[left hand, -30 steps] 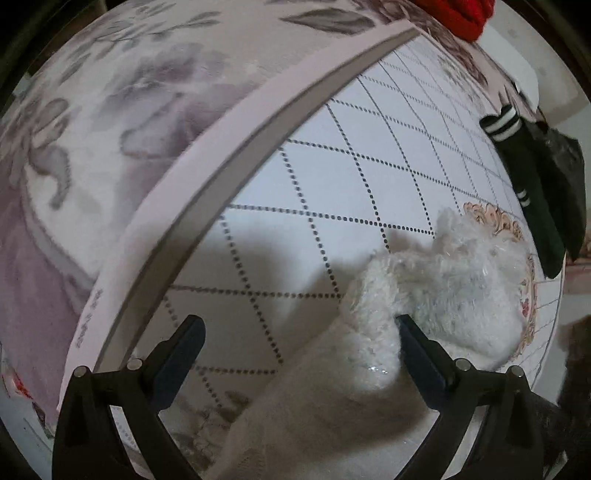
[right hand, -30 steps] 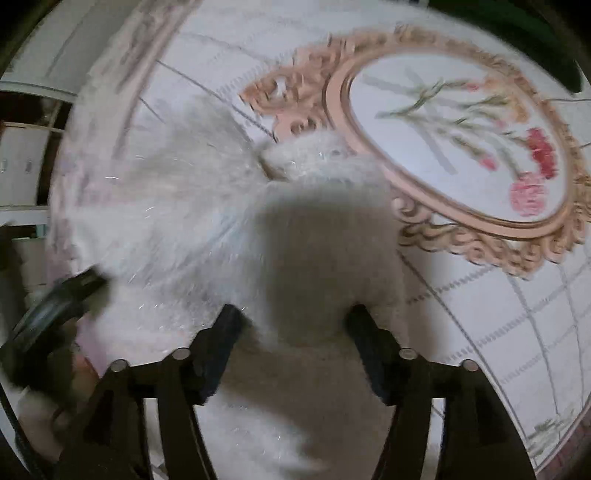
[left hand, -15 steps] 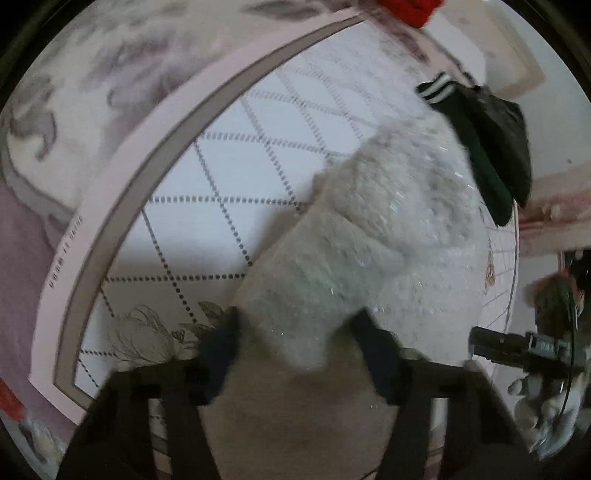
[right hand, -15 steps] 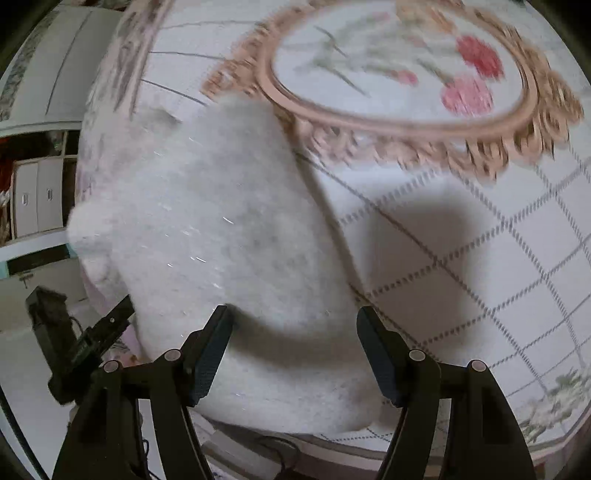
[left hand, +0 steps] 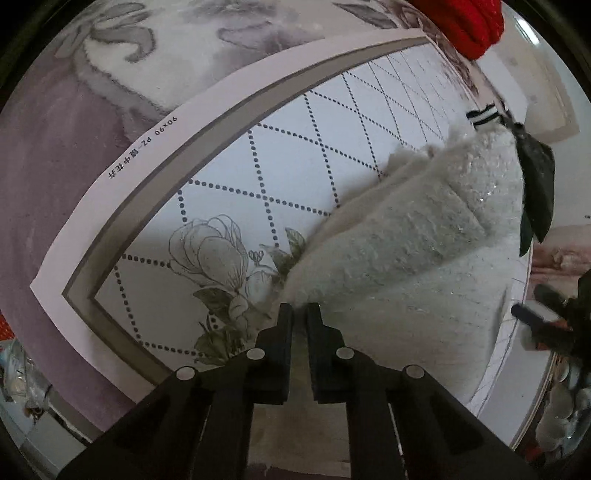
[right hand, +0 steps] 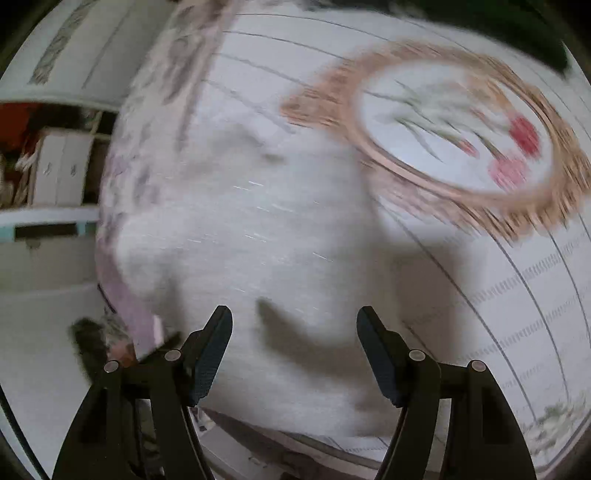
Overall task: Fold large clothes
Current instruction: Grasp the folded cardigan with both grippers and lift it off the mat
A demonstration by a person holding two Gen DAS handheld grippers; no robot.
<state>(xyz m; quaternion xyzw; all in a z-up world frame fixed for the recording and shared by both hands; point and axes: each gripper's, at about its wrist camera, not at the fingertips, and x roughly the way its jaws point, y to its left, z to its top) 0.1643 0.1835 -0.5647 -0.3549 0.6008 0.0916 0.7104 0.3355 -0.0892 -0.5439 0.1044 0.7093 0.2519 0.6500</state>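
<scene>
the left gripper (left hand: 299, 308) is pinching a corner of the fluffy white sweater (left hand: 424, 266), its fingers almost together with only a thin bit of the fabric between the tips. the sweater is lying bunched in thick folds ahead and to the right of that gripper, resting on the tablecloth (left hand: 229, 155) with its dotted diamond lines and a printed flower just left of the fingertips. beyond the sweater, further right, a dark garment with striped cuffs (left hand: 535, 173) is hanging over the far edge, and a red piece of clothing (left hand: 469, 26) is showing at the top.

the right gripper (right hand: 293, 321) is hovering with its fingers spread wide apart, gripping nothing. the sweater (right hand: 258, 229) is lying just ahead of and beneath it, blurred, spreading up and to the left toward the table's edge. an orange oval frame with red flowers (right hand: 461, 129), printed on the cloth, is sitting ahead to the right of this gripper, touching the sweater's far side.
</scene>
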